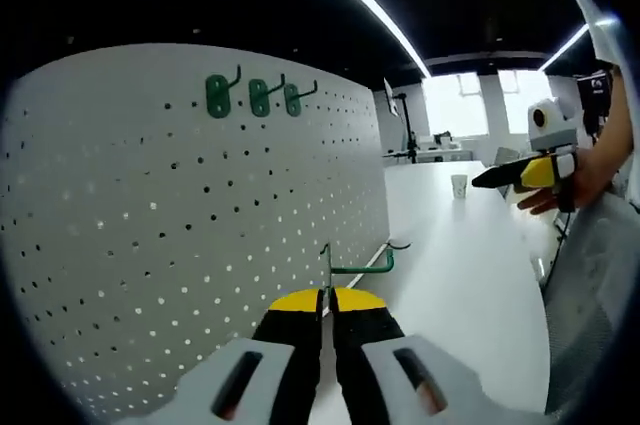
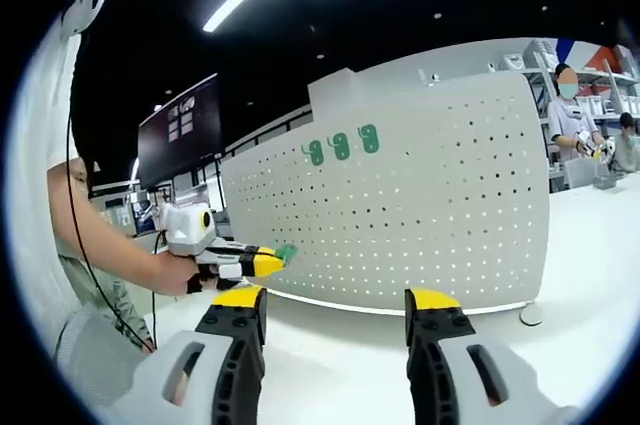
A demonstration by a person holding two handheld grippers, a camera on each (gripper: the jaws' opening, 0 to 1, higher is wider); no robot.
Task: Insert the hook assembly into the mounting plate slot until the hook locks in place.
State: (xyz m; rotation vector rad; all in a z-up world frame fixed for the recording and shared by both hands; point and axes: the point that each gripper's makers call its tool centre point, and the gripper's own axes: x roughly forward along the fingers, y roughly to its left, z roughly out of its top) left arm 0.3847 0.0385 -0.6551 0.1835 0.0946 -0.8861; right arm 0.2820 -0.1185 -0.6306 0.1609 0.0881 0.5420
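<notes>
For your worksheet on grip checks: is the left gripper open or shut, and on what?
Shut. In the left gripper view, the yellow-tipped left gripper has its jaws pressed together on the green metal hook, beside the white pegboard.

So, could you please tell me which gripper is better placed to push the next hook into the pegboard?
The left gripper: its jaws are shut on a green metal hook close to the white perforated pegboard. The right gripper is open, empty and farther back.

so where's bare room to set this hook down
The white table in front of the pegboard is bare, out to the paper cup. On the board, only the top strip by the three green hooks is crowded. The left tongs hold the hook.
</notes>
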